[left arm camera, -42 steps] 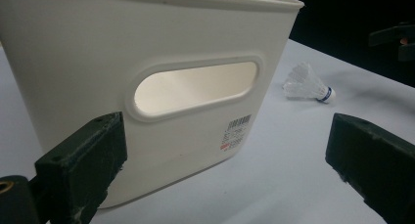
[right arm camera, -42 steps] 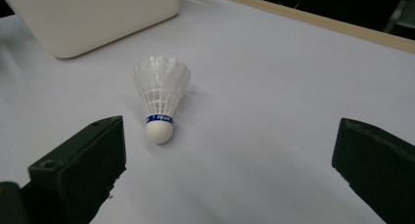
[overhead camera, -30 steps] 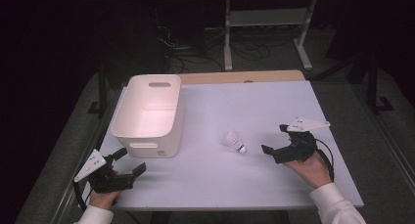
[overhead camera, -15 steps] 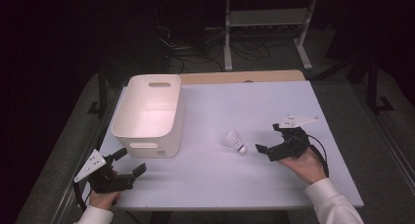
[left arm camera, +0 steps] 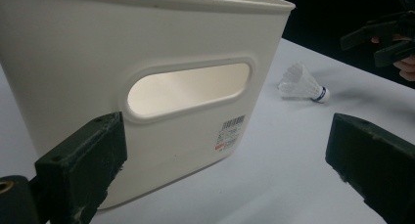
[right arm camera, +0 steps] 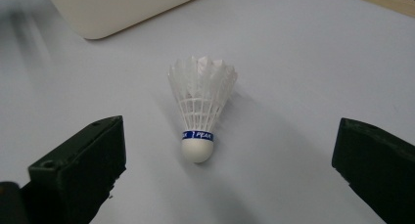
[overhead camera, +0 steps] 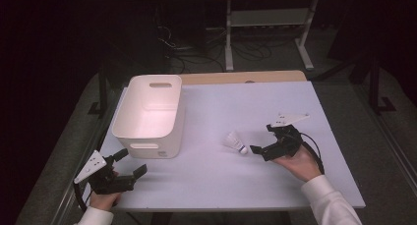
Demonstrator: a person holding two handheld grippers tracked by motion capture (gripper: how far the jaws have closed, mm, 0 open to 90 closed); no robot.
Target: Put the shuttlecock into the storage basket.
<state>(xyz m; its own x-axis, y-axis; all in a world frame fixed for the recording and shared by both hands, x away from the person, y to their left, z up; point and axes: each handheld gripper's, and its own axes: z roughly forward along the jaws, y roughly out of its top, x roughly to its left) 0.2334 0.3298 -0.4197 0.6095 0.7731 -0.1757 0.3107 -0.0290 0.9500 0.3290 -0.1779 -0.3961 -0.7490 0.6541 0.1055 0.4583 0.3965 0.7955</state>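
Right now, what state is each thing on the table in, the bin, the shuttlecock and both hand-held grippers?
White bin: upright, empty, open top.
Shuttlecock: lying on its side on the table, not gripped, cork toward the right hand-held gripper.
Left hand-held gripper: open, holding nothing, near the bin's handle end.
Right hand-held gripper: open, jaws short of the shuttlecock.

1. A white-topped table (overhead camera: 295,112) stands lit in the middle of an otherwise dark room, a strip of bare wood (overhead camera: 246,77) showing along its far edge.
2. Grey floor (overhead camera: 344,87) surrounds the table on both sides.
3. Beyond the far edge, a tangle of dark cables (overhead camera: 196,53) lies on the floor.
4. A pale metal-framed rack (overhead camera: 268,18) with a low shelf stands behind the cables.
5. The background past the rack falls into near-black shadow.
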